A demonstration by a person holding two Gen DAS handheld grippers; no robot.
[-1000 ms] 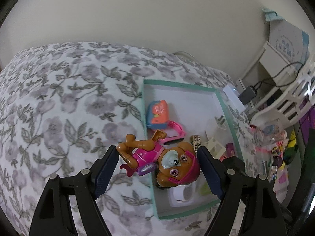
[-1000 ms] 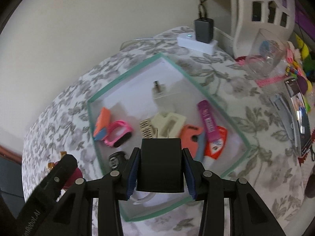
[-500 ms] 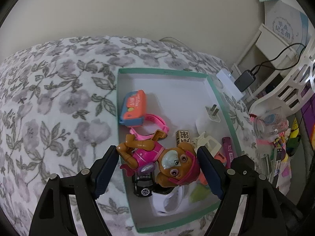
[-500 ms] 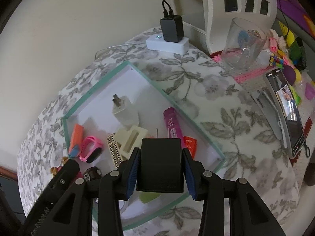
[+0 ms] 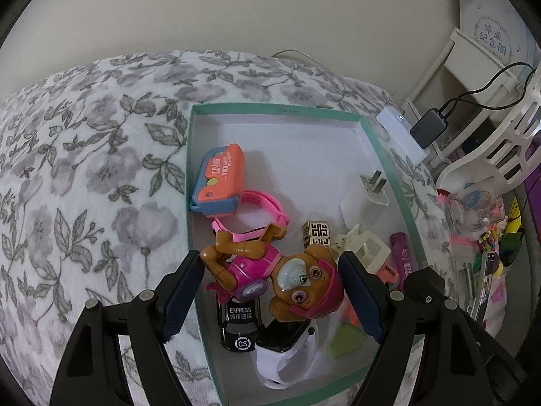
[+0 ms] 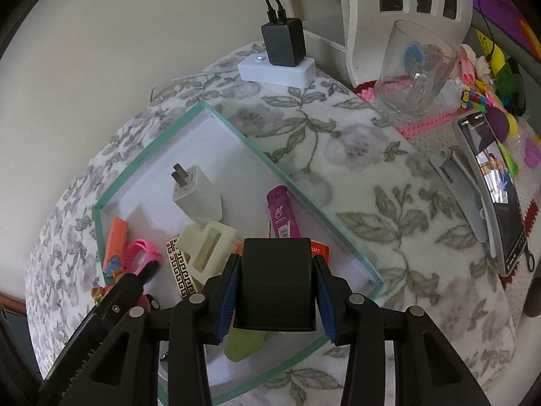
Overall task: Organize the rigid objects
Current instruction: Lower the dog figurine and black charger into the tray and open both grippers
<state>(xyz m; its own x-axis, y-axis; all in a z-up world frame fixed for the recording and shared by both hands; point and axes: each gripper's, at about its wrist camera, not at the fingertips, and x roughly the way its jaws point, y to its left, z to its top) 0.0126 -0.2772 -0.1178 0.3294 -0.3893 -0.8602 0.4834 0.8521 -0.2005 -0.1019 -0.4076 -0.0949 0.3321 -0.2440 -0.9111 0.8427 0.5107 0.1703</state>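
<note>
Your left hand-held gripper (image 5: 272,279) holds the pup figurine (image 5: 274,277) sideways between its pads, feet against one pad and pink cap against the other. That long-axis hold keeps the toy from twisting, and it hangs directly over the near end of the green-rimmed box (image 5: 382,155), so a release should drop it inside rather than onto the floral bedspread (image 5: 94,169) to the gripper's left.

Your right hand-held gripper (image 6: 275,287) is clamped on a black cube-shaped block (image 6: 275,280), both blue pads flat on its side faces. It also hangs over the box's near half, beside the tip of your left tool, which shows at its lower left.

Below the figurine lie a black toy car (image 5: 238,324) marked EXPRESS and a white watch (image 5: 287,355); just ahead are the pink watch (image 5: 250,209) and the orange and blue case (image 5: 219,179). Ahead of the block sit the cream hair clip (image 6: 209,247), the gold patterned cube (image 6: 181,270), the magenta lighter (image 6: 282,216) and, farther on, the white plug adapter (image 6: 196,193).

The far half of the box floor is bare, and I judge it the better landing spot, since the near end is crowded and a drop there could leave either piece perched on others. The glass cup (image 6: 416,67) and phone (image 6: 497,189) sit well off to the right, outside the box.
</note>
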